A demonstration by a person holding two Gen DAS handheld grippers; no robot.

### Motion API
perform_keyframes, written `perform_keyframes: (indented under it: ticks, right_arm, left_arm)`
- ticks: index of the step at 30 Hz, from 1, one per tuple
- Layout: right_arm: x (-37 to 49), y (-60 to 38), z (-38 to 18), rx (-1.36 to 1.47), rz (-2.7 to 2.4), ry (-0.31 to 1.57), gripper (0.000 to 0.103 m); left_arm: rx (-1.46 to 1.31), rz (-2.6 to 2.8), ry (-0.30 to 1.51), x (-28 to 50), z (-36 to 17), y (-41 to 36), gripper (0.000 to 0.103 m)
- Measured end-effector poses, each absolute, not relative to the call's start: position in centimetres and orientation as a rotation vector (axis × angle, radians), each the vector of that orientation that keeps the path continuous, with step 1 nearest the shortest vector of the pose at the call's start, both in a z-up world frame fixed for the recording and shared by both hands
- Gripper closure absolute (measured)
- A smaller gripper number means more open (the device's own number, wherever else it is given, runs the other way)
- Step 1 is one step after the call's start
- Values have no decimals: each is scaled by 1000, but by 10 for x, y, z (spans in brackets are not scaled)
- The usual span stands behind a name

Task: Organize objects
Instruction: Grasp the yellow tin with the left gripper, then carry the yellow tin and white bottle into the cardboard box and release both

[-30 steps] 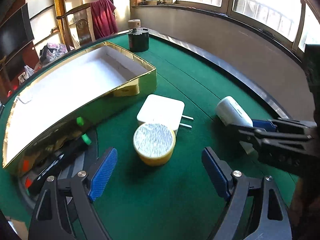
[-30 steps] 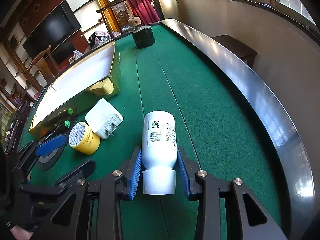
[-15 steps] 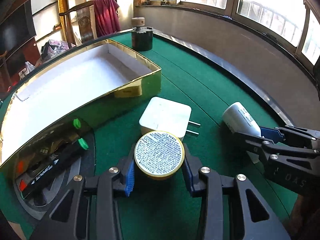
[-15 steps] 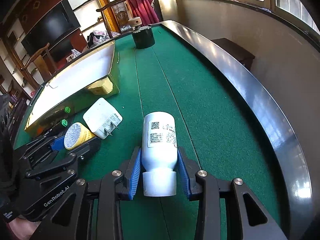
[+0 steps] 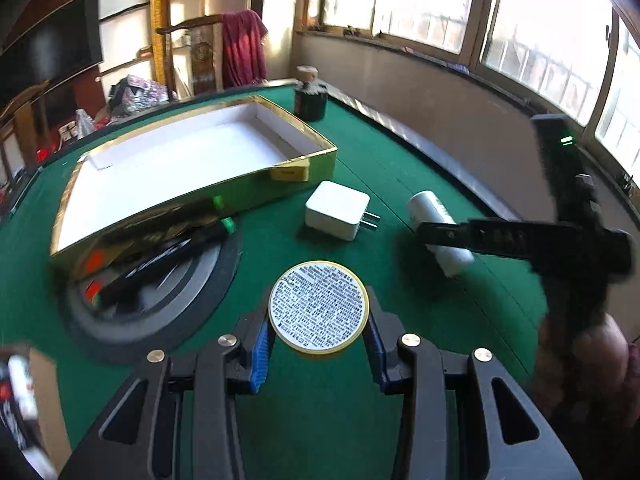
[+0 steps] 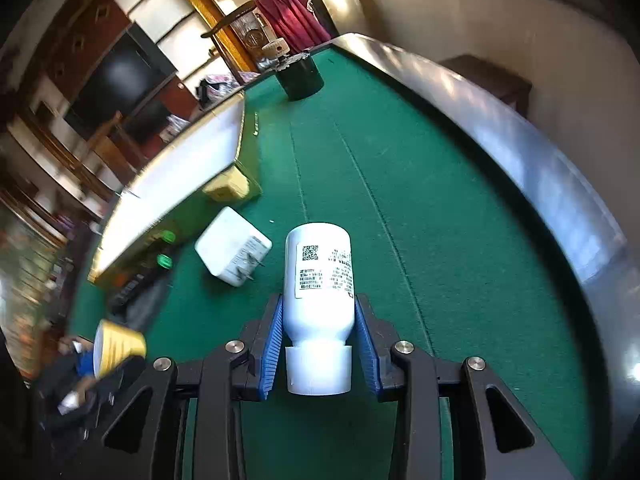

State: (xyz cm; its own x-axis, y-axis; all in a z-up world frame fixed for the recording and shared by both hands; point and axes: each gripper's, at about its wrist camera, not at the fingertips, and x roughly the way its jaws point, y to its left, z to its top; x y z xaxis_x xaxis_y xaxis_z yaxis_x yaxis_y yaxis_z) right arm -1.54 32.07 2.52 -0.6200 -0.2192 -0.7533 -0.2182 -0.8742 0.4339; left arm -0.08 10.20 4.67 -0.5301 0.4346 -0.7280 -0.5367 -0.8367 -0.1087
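My left gripper (image 5: 319,346) is shut on a round yellow tin (image 5: 319,306) with a printed silver lid, held a little above the green felt. In the right wrist view that tin (image 6: 118,347) shows at the lower left. My right gripper (image 6: 319,344) is shut on a white bottle (image 6: 319,280), cap toward me, label up; the same bottle (image 5: 430,208) appears at the right of the left wrist view. A white plug adapter (image 5: 337,210) lies on the felt between them, also visible as the adapter (image 6: 232,246). The gold-sided box (image 5: 248,190) with a white inside stands beyond.
A black marker with a green cap (image 5: 172,256) lies over a black tape roll (image 5: 160,312) against the box's near side. A dark jar (image 5: 311,98) with a cork stands at the far table end. The table's raised rail (image 6: 520,148) curves along the right.
My left gripper closed on the yellow tin, then lifted it and drew it back from the adapter. The right gripper kept hold of the white bottle and barely moved.
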Motion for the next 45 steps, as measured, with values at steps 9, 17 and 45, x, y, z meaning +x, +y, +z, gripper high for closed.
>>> perform_keyframes:
  ticks: [9,17,45]
  right_arm:
    - [-14,317,25,1272,-2619,-898,66]
    - [-12,304,31,1262,-2621,-845,66]
    - [14,-50,61,1295,-2015,-340,65]
  left_arm:
    - [-993,2482,38,69,77,9,64]
    - [-1026,2704,-61,117,93,-108,64]
    - [-1343,2861,-42,159,20,-240,64]
